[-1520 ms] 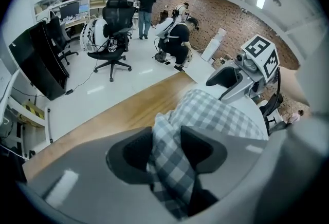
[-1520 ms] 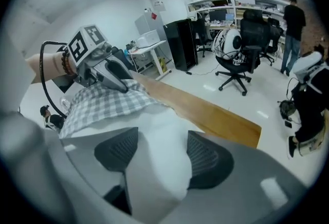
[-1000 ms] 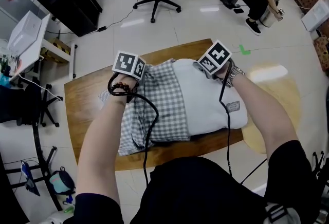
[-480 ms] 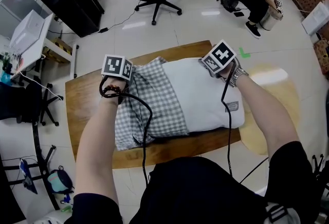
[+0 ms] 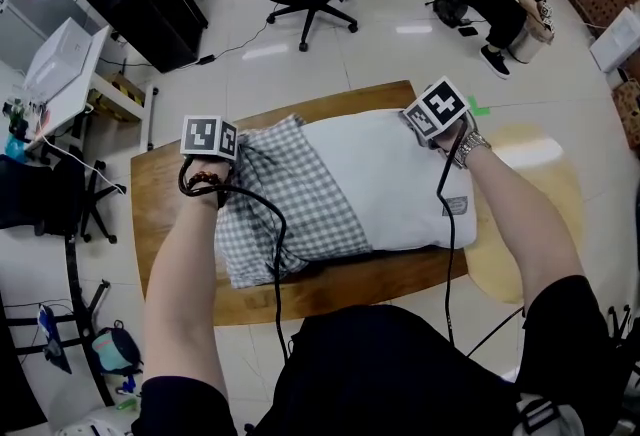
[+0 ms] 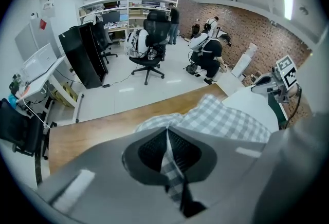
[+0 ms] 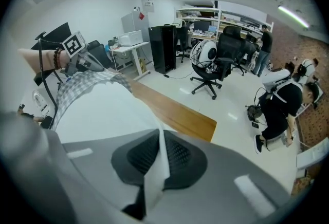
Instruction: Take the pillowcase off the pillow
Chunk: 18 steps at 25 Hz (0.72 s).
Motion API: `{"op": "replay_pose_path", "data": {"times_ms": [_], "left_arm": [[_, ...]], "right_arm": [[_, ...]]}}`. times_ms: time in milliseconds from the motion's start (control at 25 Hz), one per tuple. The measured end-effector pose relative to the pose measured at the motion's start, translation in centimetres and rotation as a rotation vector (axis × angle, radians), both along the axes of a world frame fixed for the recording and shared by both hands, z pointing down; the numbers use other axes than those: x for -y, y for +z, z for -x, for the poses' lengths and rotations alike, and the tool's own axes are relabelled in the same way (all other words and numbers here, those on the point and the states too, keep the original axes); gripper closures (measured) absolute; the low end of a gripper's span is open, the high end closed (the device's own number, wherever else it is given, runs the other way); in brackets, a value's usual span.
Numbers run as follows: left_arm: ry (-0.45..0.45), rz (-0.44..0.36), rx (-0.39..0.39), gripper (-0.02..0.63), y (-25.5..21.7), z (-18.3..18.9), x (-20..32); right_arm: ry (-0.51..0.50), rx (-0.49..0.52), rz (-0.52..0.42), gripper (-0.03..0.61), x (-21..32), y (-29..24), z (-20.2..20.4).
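The grey-checked pillowcase (image 5: pixel 290 196) covers only the left end of the flat-lying white pillow (image 5: pixel 398 179).

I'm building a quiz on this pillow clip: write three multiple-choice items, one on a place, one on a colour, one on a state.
1. Where does the white pillow lie? A floor; B brown wooden table; C shelf.
2. The checked cloth pillowcase is: A grey and white; B red; C plain blue.
3. The left gripper is: A open; B shut on a cable; C shut on the pillowcase.
Answers: B, the pillow rests on the tabletop; A, grey-white checks show; C, checked cloth is pinched between its jaws.
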<state>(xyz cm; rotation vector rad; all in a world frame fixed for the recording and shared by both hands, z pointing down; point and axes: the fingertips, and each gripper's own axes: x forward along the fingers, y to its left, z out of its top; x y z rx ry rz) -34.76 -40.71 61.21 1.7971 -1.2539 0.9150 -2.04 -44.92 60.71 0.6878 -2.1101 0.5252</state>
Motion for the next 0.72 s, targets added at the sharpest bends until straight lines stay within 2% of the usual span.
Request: {"op": "replay_pose_path", "data": {"times_ms": [320,520,640,720], "left_arm": [[-0.036,-0.010,-0.019,0.604,-0.2,0.9,-0.9],[-0.006,-0.039,-0.035,0.604,-0.8,-0.4,-1.5],[0.008,-0.079,-0.046,0.597,-1.3,-1.4,-1.9],[0.012,-0.123,-0.044,0.557,-1.9,-1.9,-2.0]], "right_arm": [[0.016,-0.018,-0.033,0.566,0.1,0.4,-0.7],[-0.010,0.010,-0.068,0.557,-0.4,0.2,0.1],[-0.032,0.032,-0.113,0.487,-0.7,0.1,0.5],[-0.041,0.048,-0.143,0.433,-1.0,0.0,0.6]]}}
